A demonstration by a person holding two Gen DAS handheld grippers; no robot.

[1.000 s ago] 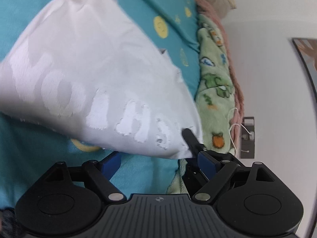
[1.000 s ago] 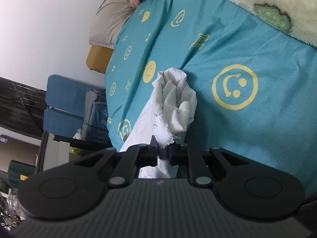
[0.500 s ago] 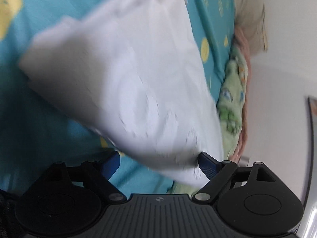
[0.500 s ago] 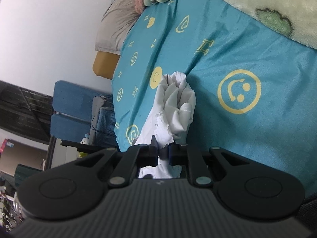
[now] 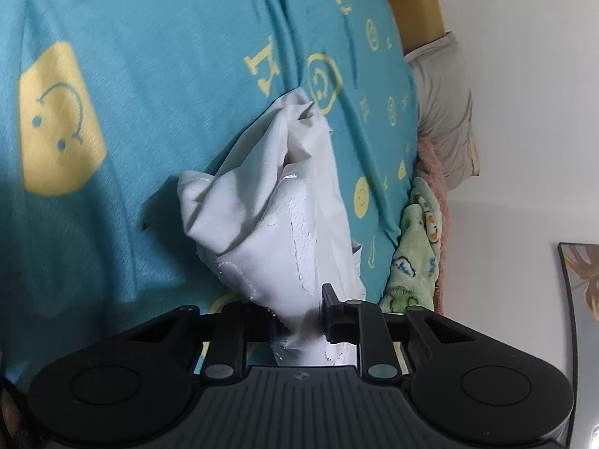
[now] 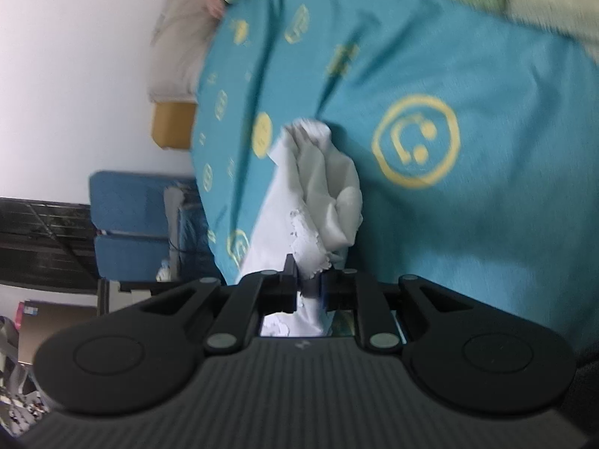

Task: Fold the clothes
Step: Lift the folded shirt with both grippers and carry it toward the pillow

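Note:
A white garment (image 5: 277, 202) with a cracked white print hangs bunched over the teal bedsheet (image 5: 149, 75). My left gripper (image 5: 299, 321) is shut on one part of it, cloth pinched between the fingers. In the right wrist view the same white garment (image 6: 318, 194) hangs in crumpled folds, and my right gripper (image 6: 309, 288) is shut on its edge. Both grippers hold the cloth above the bed. How the rest of the garment lies is hidden by its own folds.
The teal sheet (image 6: 468, 75) carries yellow smiley prints. A green fleece blanket (image 5: 415, 258) and a grey pillow (image 5: 445, 112) lie along the wall side. A blue chair (image 6: 127, 224) and shelving stand beyond the bed's edge.
My left gripper was open under a spread, stretched cloth; now it is shut on the garment, which hangs bunched. My right gripper kept its grip and shifted slightly.

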